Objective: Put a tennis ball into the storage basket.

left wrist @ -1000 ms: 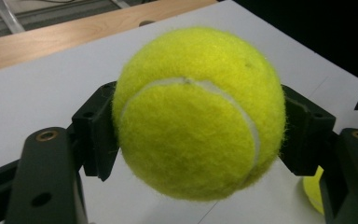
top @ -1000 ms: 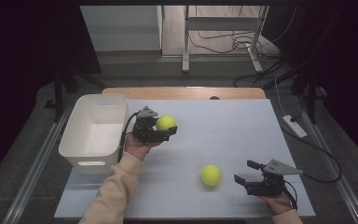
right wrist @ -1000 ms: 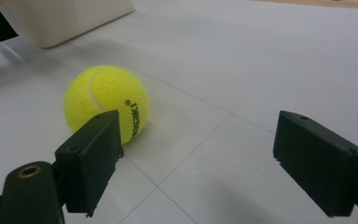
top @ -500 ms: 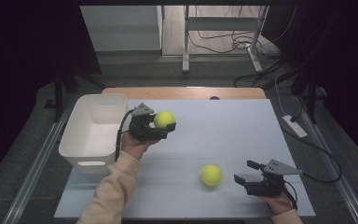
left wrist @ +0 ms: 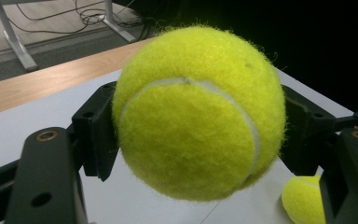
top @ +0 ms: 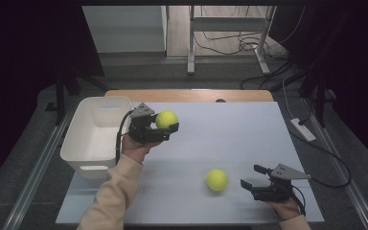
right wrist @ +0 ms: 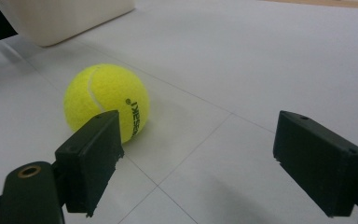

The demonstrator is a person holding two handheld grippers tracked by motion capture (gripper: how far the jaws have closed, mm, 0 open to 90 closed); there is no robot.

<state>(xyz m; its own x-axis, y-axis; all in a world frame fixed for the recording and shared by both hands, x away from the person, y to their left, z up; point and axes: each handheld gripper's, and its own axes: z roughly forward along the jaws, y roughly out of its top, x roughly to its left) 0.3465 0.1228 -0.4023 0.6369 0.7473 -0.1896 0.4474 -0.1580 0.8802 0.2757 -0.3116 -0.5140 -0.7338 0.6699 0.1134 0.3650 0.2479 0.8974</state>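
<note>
Spanning the scene, one white-topped bench [top: 249, 129] carries one white bin [top: 93, 136] at its left. Two grippers: the left gripper [top: 165, 125] clamps one tennis ball [top: 166, 119] aloft beside the bin; the right gripper [top: 253, 176] gapes near a second tennis ball [top: 217, 179] lying on the bench.

My table [top: 249, 129]: pale grey-white top, a wood strip [top: 189, 95] along its far edge. Beyond the table, grey floor, a metal stand [top: 191, 38] and loose cables [top: 230, 43]. Right of the table, a white power strip [top: 303, 130]. Both sides of the room dark.
</note>
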